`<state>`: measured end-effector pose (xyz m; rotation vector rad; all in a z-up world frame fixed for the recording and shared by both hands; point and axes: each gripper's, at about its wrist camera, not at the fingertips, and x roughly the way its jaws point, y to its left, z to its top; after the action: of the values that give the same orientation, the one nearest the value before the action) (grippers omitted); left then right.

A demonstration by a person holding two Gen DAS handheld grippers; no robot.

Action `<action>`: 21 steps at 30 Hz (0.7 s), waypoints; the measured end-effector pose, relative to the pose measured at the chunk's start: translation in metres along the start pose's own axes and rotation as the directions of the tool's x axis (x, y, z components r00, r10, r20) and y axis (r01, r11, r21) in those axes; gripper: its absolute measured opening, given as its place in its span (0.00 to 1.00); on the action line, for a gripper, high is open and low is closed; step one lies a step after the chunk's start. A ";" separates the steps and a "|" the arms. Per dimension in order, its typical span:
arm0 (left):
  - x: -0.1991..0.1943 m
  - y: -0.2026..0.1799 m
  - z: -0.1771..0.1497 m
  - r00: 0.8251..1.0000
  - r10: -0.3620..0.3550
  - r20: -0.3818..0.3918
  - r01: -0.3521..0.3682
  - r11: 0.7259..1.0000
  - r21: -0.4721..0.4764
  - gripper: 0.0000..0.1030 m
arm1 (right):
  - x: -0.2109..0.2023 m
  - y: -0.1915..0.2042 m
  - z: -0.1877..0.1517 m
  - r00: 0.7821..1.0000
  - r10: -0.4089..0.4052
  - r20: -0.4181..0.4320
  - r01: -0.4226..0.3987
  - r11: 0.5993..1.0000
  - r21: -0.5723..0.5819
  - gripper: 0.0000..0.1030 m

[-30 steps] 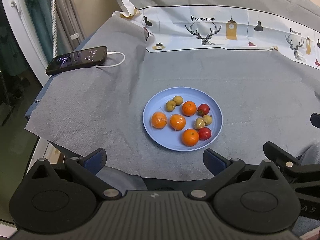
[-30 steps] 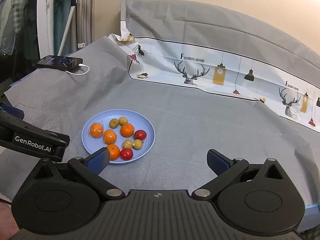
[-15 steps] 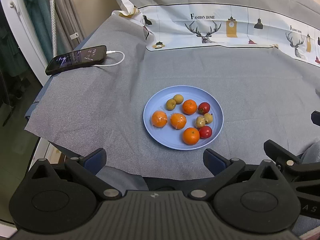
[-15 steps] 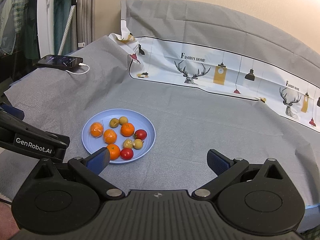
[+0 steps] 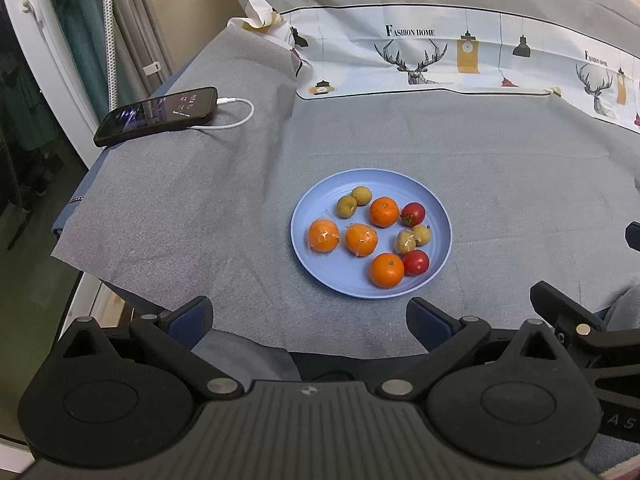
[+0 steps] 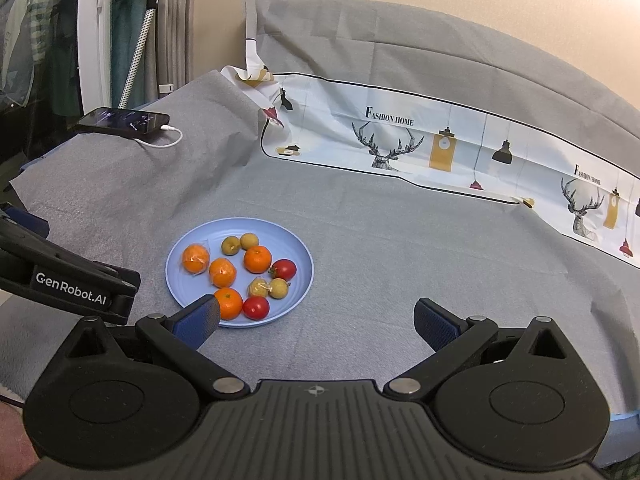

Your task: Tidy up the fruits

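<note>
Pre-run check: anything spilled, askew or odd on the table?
Nothing spilled: all fruit sits on the blue plate. One oddity: the printed sheet at the back is rumpled at its left corner. A charging phone lies near the table's left edge. Both grippers, left and right, are open, empty.

Both views are evenly and softly lit from overhead, moderately bright. Shadows are faint and short under the fruit on the plate [image 5: 438, 216]. The phone [image 5: 158, 115] screen shows glare streaks. Fisheye distortion bends lines toward the edges, and corners darken. The centre is sharp; the far left is dim.
</note>
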<state>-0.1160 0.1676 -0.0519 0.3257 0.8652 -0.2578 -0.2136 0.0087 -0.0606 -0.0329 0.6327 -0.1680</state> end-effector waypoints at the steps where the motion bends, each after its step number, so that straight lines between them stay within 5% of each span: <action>1: 0.000 0.000 0.000 1.000 0.000 -0.001 0.000 1.000 0.001 1.00 | 0.000 0.000 0.000 1.000 0.000 0.000 0.000 1.000 0.000 0.99; 21: 0.001 0.000 0.000 1.000 0.006 -0.006 -0.006 1.000 0.006 1.00 | 0.000 -0.001 0.000 1.000 0.001 -0.001 -0.001 1.000 0.000 0.99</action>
<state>-0.1150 0.1677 -0.0523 0.3346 0.8698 -0.2541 -0.2135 0.0078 -0.0608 -0.0321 0.6335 -0.1668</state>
